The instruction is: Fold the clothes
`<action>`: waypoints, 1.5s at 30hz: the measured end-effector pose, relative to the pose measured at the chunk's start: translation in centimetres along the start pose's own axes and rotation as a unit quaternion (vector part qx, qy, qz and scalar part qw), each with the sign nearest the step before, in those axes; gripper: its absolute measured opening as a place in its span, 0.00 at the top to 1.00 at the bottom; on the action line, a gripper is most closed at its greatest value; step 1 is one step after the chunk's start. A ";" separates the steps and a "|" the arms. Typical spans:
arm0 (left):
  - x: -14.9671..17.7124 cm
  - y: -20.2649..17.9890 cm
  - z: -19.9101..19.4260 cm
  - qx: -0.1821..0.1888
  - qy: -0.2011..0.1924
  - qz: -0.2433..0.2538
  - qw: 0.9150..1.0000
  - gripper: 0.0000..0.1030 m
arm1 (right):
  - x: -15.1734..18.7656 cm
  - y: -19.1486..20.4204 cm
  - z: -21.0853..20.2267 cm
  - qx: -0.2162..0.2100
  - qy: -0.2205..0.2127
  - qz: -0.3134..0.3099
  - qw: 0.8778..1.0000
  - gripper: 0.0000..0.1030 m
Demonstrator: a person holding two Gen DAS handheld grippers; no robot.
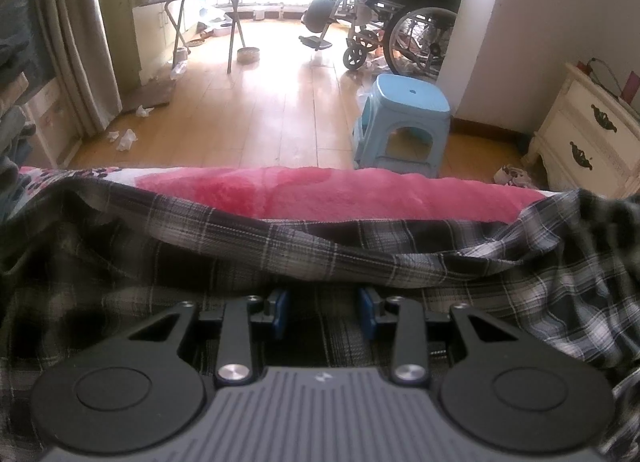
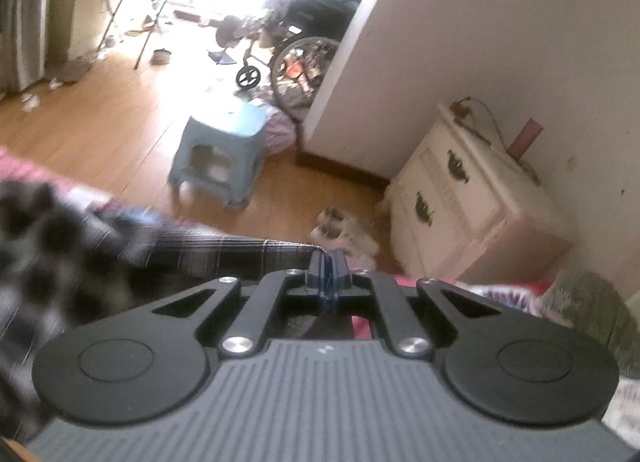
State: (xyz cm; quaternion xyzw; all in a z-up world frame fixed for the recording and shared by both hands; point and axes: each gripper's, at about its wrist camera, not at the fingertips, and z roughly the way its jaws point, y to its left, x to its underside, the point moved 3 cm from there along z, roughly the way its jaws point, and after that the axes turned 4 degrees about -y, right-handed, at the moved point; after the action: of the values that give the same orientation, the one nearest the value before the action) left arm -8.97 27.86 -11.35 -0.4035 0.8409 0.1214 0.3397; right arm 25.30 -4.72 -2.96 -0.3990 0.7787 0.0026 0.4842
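Blue pads of the left hand-held gripper stand wide apart over a plaid shirt, gripping nothing. The right hand-held gripper is pinched tight on the shirt's edge, the blurred cloth trailing leftward. The shirt lies rumpled across a pink blanket on the bed, a blue stool beyond.

The shirt lies on the blanket, which shows beyond it at twelve o'clock. Behind the blanket, on the floor, a stool stands at one o'clock. A wheelchair stands behind it, a nightstand at two o'clock.
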 end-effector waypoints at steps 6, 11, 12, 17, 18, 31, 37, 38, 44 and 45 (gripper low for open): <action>-0.2 -0.3 0.2 -0.008 0.001 0.009 1.000 0.65 | -2.3 -0.5 5.5 0.012 -0.002 -0.009 1.000 0.98; 0.0 -0.9 0.5 -0.017 0.001 0.018 1.000 0.64 | 0.4 0.3 10.4 0.018 0.063 0.001 0.998 0.98; -0.1 -1.0 0.5 -0.018 0.001 0.020 1.000 0.64 | 1.3 0.4 11.1 0.018 0.078 0.009 0.997 0.97; -0.3 -0.9 0.6 -0.020 0.002 0.018 1.000 0.63 | 4.7 -0.2 12.8 0.009 0.131 0.083 0.988 0.64; -0.4 -0.9 0.5 -0.020 0.002 0.016 1.000 0.63 | 5.1 -0.8 12.6 0.014 0.131 0.103 0.986 0.53; -1.1 3.1 -3.8 -0.015 -0.012 -0.033 0.999 0.61 | 11.7 -9.7 -1.3 -0.049 0.057 0.374 0.924 0.46; 1.2 8.0 -9.7 -0.048 0.022 -0.020 0.998 0.61 | 12.3 -1.8 -6.9 -0.174 0.071 0.274 0.943 0.46; 1.9 9.1 -10.8 -0.057 0.026 -0.024 0.998 0.61 | 12.0 0.3 -7.4 -0.197 0.074 0.235 0.949 0.46; 7.3 15.0 -16.0 -0.098 0.068 -0.085 0.989 0.65 | 9.2 13.2 -9.2 -0.333 0.067 0.034 0.940 0.48; 8.3 15.7 -16.6 -0.097 0.078 -0.097 0.988 0.65 | 8.8 15.1 -9.5 -0.356 0.064 0.019 0.932 0.48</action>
State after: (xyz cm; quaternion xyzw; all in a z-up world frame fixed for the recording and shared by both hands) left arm -32.41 25.12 -5.74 -0.5221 0.8060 0.1373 0.2425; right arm 6.90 -3.58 -10.31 -0.5293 0.7638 0.2632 0.2591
